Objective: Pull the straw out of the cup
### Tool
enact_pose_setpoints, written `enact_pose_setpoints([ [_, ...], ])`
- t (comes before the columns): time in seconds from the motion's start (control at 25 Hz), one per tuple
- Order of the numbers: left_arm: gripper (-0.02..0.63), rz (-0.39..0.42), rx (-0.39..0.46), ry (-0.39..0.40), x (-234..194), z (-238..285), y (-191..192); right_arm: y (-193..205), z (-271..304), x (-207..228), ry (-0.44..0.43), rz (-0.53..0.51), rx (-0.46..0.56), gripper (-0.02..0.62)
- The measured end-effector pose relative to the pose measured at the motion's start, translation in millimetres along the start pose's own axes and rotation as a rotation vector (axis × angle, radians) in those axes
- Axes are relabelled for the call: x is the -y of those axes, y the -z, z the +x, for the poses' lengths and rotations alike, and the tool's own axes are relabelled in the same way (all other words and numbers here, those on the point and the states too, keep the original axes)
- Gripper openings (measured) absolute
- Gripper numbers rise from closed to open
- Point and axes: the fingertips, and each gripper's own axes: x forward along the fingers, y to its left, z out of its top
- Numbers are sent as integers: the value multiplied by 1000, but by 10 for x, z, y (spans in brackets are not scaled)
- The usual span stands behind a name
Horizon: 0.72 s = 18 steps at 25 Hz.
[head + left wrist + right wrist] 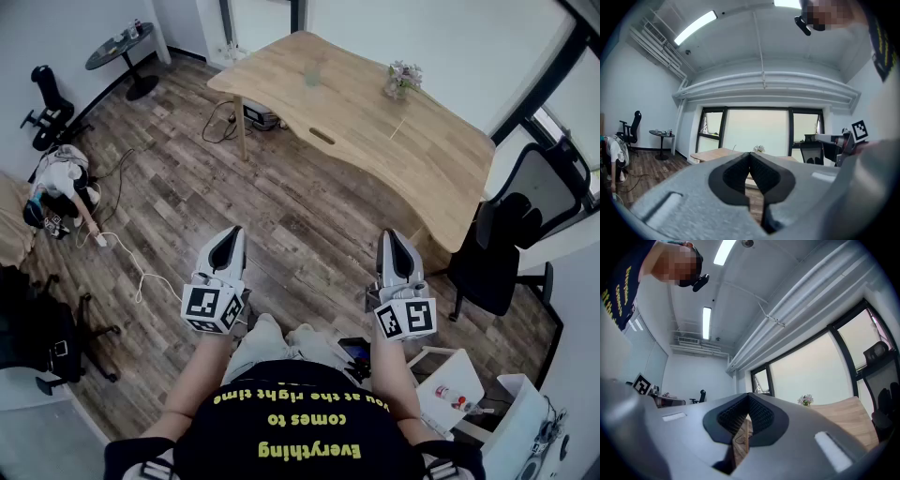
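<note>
A pale see-through cup [311,73] stands on the far side of the wooden table [356,112]; at this distance the straw in it is too small to make out. I hold both grippers in front of my body, well short of the table. The left gripper [228,236] [750,154] is shut with nothing between its jaws, and it points level toward the table [715,153]. My right gripper [392,239] [748,396] is also shut and empty, tilted slightly upward.
A small pot of flowers [403,80] [759,149] [805,400] stands on the table. A black office chair [502,248] is at the table's right end. A round black side table [122,47] and a crouching person [58,183] with floor cables are at the left. A white stand [450,380] is at my right.
</note>
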Motion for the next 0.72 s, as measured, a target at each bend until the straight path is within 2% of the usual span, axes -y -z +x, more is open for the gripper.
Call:
enact_pose_setpoints([
  [0.72, 0, -13, 3, -4, 75, 231, 68, -39, 101, 112, -40, 15, 25, 6],
])
